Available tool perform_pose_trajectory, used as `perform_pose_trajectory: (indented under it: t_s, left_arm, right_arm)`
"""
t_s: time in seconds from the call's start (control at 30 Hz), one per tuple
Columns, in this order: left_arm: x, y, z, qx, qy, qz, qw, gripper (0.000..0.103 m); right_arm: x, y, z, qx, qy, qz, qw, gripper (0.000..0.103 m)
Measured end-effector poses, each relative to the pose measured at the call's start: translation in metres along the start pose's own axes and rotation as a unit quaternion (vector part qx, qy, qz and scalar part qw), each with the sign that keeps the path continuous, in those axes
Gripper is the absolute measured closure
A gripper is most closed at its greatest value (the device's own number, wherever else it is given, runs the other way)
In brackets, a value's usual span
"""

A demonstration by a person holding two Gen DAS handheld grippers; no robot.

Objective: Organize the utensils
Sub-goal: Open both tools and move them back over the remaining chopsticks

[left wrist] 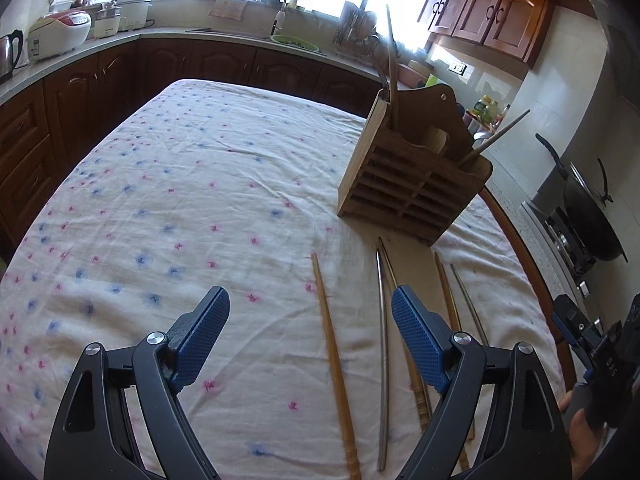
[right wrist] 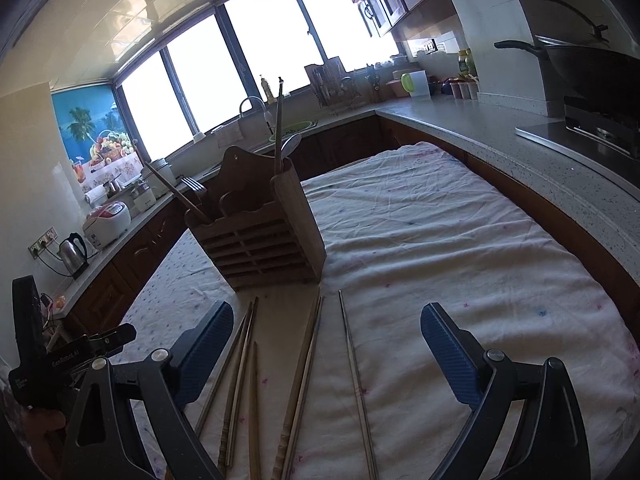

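Chopsticks lie loose on the cloth-covered surface [left wrist: 180, 200], nearest the cameras and still waiting to be sorted. In the left wrist view a wooden chopstick [left wrist: 334, 364] runs between the blue pads of the left tool [left wrist: 310, 312], with a steel chopstick [left wrist: 383, 320] just beside the right-hand pad and further wooden and steel ones beyond it. That tool stands wide open and grips nothing; its pads are clear of the sticks, though how high above them is hard to tell. The right tool [right wrist: 326, 334] is likewise spread wide with nothing held; between its pads lie a wooden and steel pair [right wrist: 304, 380] side by side and a single steel chopstick [right wrist: 354, 372] a little apart, while more sticks crowd by its left-hand pad. Each tool also shows at the edge of the other's view, held in a hand.

Just beyond the tips of the loose sticks stands the wooden utensil holder [left wrist: 404, 188], upright on the cloth, its slatted front facing the tools. It already carries a few items: tall chopsticks [left wrist: 391, 64] rise from one compartment, another wooden stick [left wrist: 496, 136] leans out of the opposite end, and the right wrist view shows a fork [right wrist: 195, 186] and what looks like a spoon [right wrist: 291, 142].

So a small part seems done, and most remains: roughly half a dozen or more sticks still to be lifted and dropped into the holder, with neither tool yet closed on one

Farther off, a counter, sink and bright windows ring the room
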State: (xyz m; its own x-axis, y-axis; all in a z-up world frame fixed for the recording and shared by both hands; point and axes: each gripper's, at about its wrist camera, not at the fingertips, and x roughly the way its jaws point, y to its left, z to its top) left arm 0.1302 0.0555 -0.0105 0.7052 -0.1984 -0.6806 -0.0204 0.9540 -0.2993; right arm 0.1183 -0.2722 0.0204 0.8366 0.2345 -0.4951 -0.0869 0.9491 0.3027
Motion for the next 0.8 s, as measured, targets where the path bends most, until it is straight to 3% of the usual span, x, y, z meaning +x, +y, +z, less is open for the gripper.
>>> perform_pose_trajectory:
  t_s: [0.6, 0.67, 0.8]
  left_arm:
    - [0.024, -0.001, -0.002, 0.013, 0.046, 0.012, 0.9988, 0.018]
    - [0.028, -0.002, -0.003, 0.014, 0.05, 0.014, 0.9985, 0.018]
    - [0.035, -0.002, -0.001, 0.014, 0.058, 0.014, 0.9981, 0.023]
  right_arm:
    - [0.026, 0.014, -0.013, -0.027, 0.045, 0.006, 0.999, 0.008]
    - [0.03, 0.015, -0.013, -0.032, 0.051, 0.006, 0.998, 0.011]
    - [0.041, 0.017, -0.012, -0.036, 0.07, 0.014, 0.997, 0.032]
